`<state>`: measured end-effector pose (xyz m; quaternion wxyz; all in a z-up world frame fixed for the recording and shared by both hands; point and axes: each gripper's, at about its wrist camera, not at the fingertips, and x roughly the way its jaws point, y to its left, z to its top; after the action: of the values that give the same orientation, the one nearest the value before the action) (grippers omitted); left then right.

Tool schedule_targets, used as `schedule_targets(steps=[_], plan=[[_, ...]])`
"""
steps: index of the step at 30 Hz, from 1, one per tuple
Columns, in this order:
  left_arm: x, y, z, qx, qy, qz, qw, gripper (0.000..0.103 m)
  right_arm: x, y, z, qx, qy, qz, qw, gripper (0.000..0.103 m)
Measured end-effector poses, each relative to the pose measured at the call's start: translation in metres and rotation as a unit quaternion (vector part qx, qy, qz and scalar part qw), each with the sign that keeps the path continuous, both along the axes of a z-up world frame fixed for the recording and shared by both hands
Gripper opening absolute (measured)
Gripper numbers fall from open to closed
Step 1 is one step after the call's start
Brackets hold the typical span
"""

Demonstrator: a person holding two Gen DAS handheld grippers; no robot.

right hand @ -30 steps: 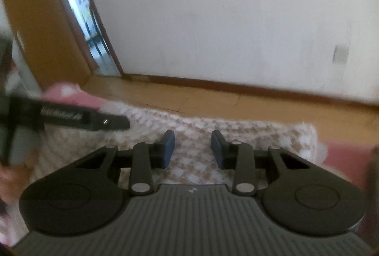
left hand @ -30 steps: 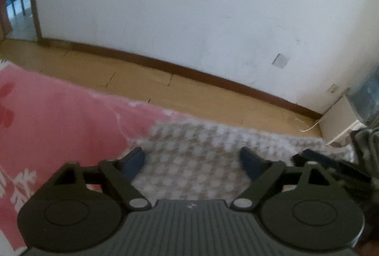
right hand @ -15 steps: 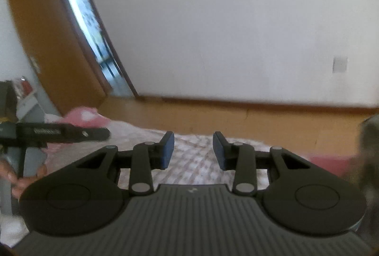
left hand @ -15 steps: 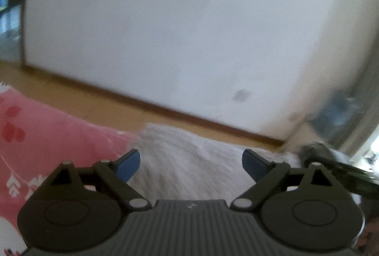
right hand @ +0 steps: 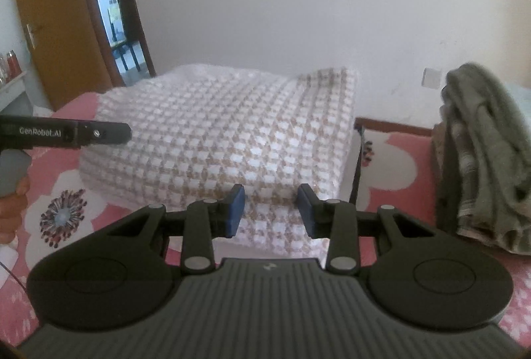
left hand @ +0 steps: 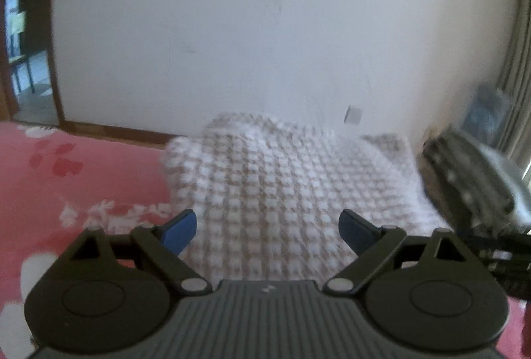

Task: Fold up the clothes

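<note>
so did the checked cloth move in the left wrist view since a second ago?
Yes. The checked cloth has lifted: its top edge now rises over the wall socket, where earlier it lay flat below the skirting.

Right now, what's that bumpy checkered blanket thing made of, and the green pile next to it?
The checkered garment looks like thick knitted wool or fleece: fuzzy white and tan squares, soft rounded edges. The green pile looks like limp woven or terry cloth, matte, hanging in loose folds. The exact fibres can't be told.
</note>
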<state>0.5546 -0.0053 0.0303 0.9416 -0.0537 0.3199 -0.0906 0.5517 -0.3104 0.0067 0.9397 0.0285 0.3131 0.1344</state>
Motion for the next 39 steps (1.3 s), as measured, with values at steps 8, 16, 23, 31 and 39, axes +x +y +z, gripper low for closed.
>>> schedule_targets(steps=[8,16,23,31,39], plan=[[-0.118,-0.008,0.005,-0.029,0.021,0.020,0.9992,0.101,-0.117,0.008,-0.015,0.003,0.070,0.007,0.998,0.039],[-0.221,-0.022,0.058,0.007,0.056,0.046,0.9973,0.103,-0.198,0.020,0.031,0.019,0.122,-0.013,0.992,0.081],[-0.264,-0.057,0.088,0.089,0.063,0.087,0.9903,0.103,-0.247,0.016,0.065,0.004,0.114,-0.033,0.993,0.097],[-0.292,-0.082,0.095,0.109,0.098,0.098,0.9844,0.103,-0.281,0.003,0.081,-0.043,0.104,-0.069,0.991,0.101],[-0.308,-0.091,0.108,0.103,0.096,0.126,0.9821,0.103,-0.298,-0.005,0.100,-0.063,0.078,-0.112,0.989,0.102]])
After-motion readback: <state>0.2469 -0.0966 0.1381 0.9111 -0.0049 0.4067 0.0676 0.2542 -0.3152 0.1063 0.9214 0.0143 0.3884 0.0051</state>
